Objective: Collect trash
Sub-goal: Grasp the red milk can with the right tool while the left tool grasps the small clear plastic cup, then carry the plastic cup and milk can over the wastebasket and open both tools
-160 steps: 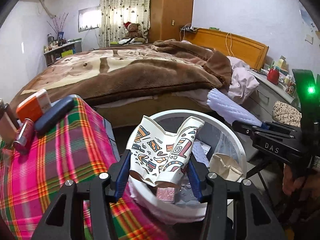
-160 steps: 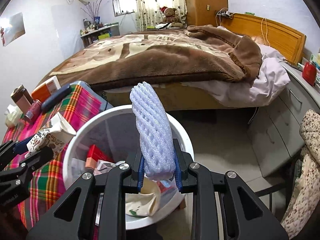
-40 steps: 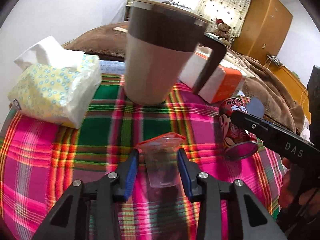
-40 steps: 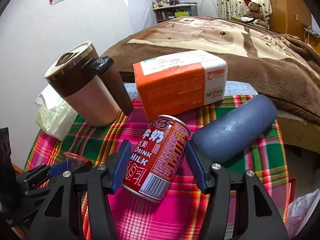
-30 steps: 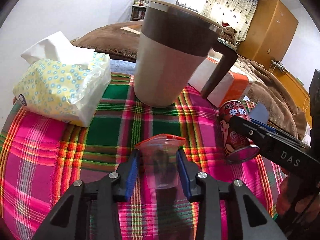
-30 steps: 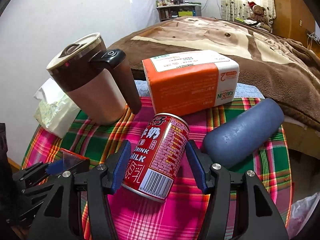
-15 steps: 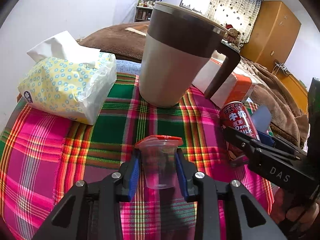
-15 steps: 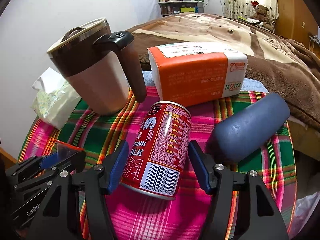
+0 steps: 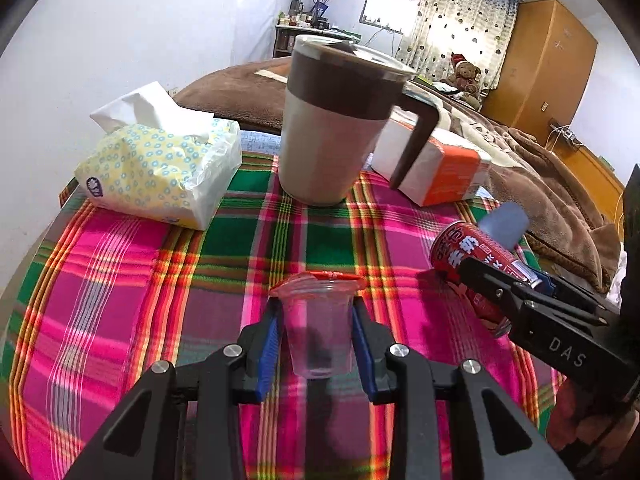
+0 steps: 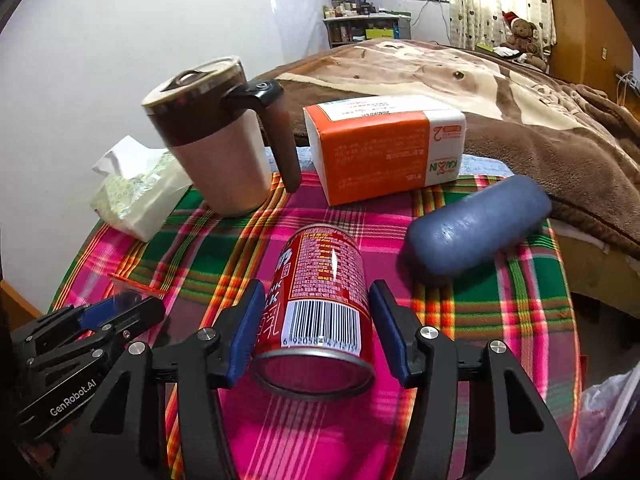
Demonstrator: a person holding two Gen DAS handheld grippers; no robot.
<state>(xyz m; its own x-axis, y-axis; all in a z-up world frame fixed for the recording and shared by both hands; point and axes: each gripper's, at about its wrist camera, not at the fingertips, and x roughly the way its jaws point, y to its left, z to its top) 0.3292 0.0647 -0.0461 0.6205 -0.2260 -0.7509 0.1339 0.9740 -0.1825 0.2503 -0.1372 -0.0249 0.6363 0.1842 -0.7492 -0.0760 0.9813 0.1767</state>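
Note:
My left gripper is shut on a small clear plastic cup with a torn red lid, held just above the plaid tablecloth. My right gripper is shut on a red milk drink can, tilted with its base toward the camera and lifted off the cloth. The can also shows in the left wrist view at the right, and the cup shows in the right wrist view at the lower left.
On the table stand a brown and beige lidded mug, a yellow-patterned tissue pack, an orange and white tissue pack and a blue-grey case. A bed with a brown blanket lies behind. A plastic bag shows at lower right.
Both grippers have closed on their items and lifted them slightly. The can has tipped so its base faces the right camera. Earlier, both grippers held trash over a white bin.

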